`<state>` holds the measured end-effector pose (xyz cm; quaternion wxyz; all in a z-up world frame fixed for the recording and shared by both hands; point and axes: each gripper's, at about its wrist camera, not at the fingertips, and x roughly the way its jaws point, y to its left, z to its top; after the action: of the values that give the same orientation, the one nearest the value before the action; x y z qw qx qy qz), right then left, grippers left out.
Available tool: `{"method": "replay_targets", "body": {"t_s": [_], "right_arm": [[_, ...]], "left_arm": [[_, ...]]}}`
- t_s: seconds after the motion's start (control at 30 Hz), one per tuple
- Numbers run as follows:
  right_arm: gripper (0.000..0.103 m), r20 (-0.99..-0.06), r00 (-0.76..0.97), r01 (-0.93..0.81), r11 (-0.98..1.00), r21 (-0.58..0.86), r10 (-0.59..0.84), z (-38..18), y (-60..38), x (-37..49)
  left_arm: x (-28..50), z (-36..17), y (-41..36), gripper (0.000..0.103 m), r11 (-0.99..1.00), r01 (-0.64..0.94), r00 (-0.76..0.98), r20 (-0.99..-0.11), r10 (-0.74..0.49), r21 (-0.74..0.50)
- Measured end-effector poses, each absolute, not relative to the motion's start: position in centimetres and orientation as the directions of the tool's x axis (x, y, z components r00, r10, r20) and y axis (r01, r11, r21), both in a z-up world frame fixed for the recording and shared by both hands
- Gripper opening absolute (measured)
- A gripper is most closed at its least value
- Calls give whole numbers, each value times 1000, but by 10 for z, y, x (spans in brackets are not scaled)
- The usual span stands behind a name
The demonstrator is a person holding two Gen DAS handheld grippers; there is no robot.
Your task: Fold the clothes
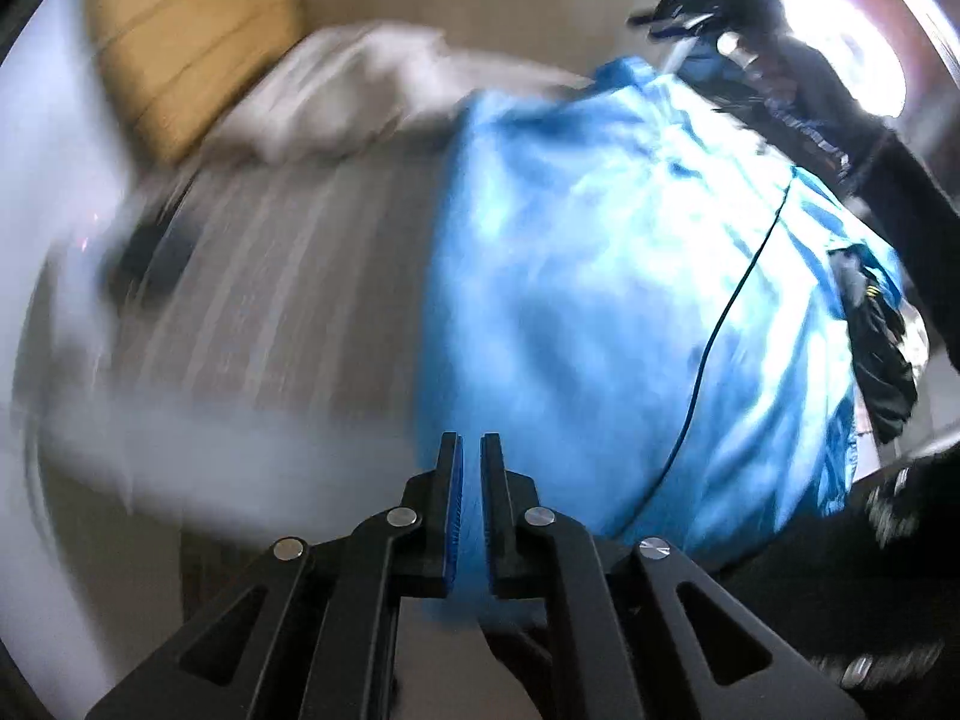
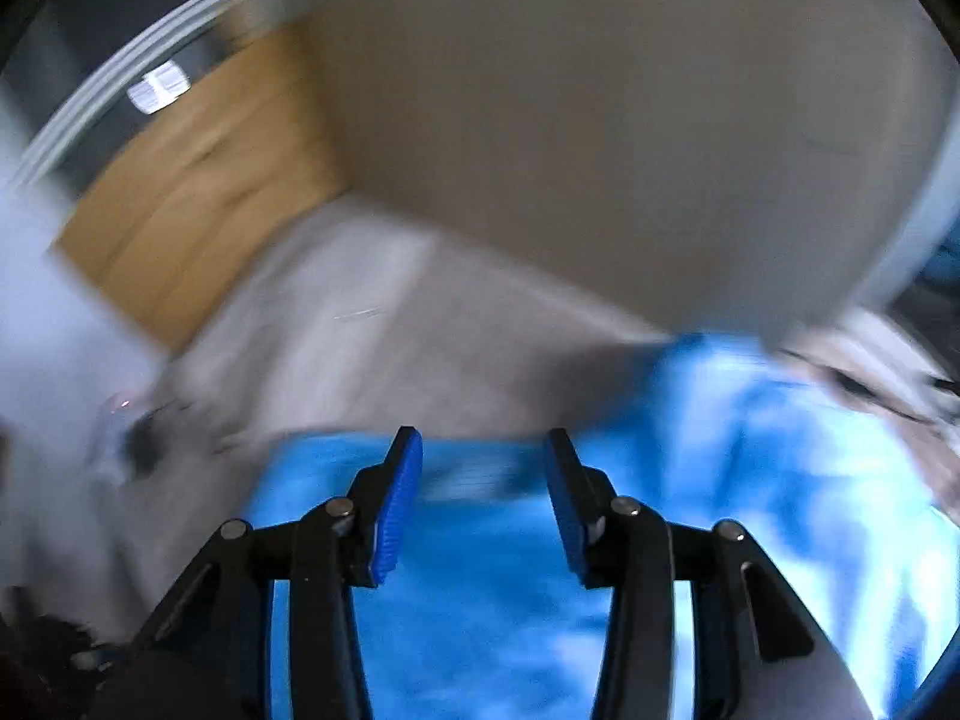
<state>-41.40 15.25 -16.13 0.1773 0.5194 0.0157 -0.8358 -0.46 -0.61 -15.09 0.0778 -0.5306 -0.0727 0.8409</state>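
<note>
A light blue garment (image 1: pixel 600 270) lies spread on the bed, with a thin dark cord running across it. My left gripper (image 1: pixel 471 444) hovers over its near left edge. Its jaws stand a narrow slit apart, and I see no cloth pinched between the pads. In the right wrist view the same blue garment (image 2: pixel 480 600) fills the lower half. My right gripper (image 2: pixel 480 441) is above it, open wide and holding nothing. Both views are smeared by motion.
A grey striped bed cover (image 1: pixel 288 276) lies left of the garment, with a pale pillow (image 1: pixel 342 90) and a wooden headboard (image 1: pixel 180 42) behind. A person's dark sleeve (image 1: pixel 900 210) and a black garment (image 1: pixel 882 372) sit at the right. A beige wall (image 2: pixel 600 120) rises behind the bed.
</note>
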Motion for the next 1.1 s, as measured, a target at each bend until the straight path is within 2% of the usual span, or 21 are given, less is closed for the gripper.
{"method": "replay_targets", "body": {"t_s": [0.07, 0.13, 0.17, 0.27, 0.33, 0.47, 0.57, 0.67, 0.77, 0.8, 0.83, 0.87, 0.9, 0.97, 1.03, 1.1], "right_arm": [[42, -886, -390, 223, -959, 175, -252, -174, 197, -432], [42, -900, -397, 158, -980, 125, -178, -189, 218, -446], [42, -906, -401, 123, -988, 95, -137, -198, 230, -454], [42, -904, -408, 72, -992, 108, -128, -208, 269, -460], [42, -901, -399, 76, -985, 152, -170, -209, 293, -459], [42, -883, -349, 151, -948, 279, -315, -219, 287, -454], [52, -859, -345, 211, -923, 322, -378, -216, 261, -457], [55, -885, -338, 225, -941, 254, -320, -228, 237, -476], [55, -902, -281, 216, -938, 272, -327, -248, 225, -492], [55, -909, -267, 215, -939, 268, -321, -251, 222, -493], [49, -911, -265, 215, -940, 264, -316, -255, 220, -493], [37, -906, -276, 220, -938, 266, -322, -258, 220, -491], [10, -896, -287, 230, -932, 279, -339, -258, 221, -488], [8, -867, -334, 250, -921, 298, -371, -252, 226, -479], [6, -818, -451, 255, -930, 264, -356, -232, 239, -469], [6, -813, -478, 229, -941, 249, -332, -232, 246, -471]], "left_arm": [[-61, -144, -3, 16, -972, -120, -454, -859, 235, -203], [-114, -149, 0, 29, -967, -188, -468, -850, 241, -170], [-138, -152, 2, 30, -965, -220, -468, -853, 233, -143], [-200, -165, 7, 35, -949, -306, -451, -867, 212, -73], [-232, -178, 11, 36, -930, -362, -417, -883, 216, -57], [-265, -193, 12, 38, -887, -461, -347, -921, 180, 1], [-278, -200, 16, 40, -856, -517, -302, -936, 182, 0], [-293, -208, 19, 49, -838, -543, -241, -946, 218, -55], [-300, -227, 26, 48, -822, -566, -188, -961, 201, -61], [-300, -231, 26, 45, -825, -562, -188, -962, 198, -59], [-300, -235, 27, 22, -827, -559, -189, -963, 194, -57], [-300, -239, 27, 2, -830, -555, -189, -963, 190, -55], [-300, -243, 27, 3, -832, -552, -189, -964, 187, -53], [-290, -237, 25, 2, -845, -534, -239, -954, 184, -29], [-280, -228, 17, 3, -873, -487, -311, -935, 168, 5], [-279, -228, 11, 3, -897, -442, -340, -926, 161, 6]]}}
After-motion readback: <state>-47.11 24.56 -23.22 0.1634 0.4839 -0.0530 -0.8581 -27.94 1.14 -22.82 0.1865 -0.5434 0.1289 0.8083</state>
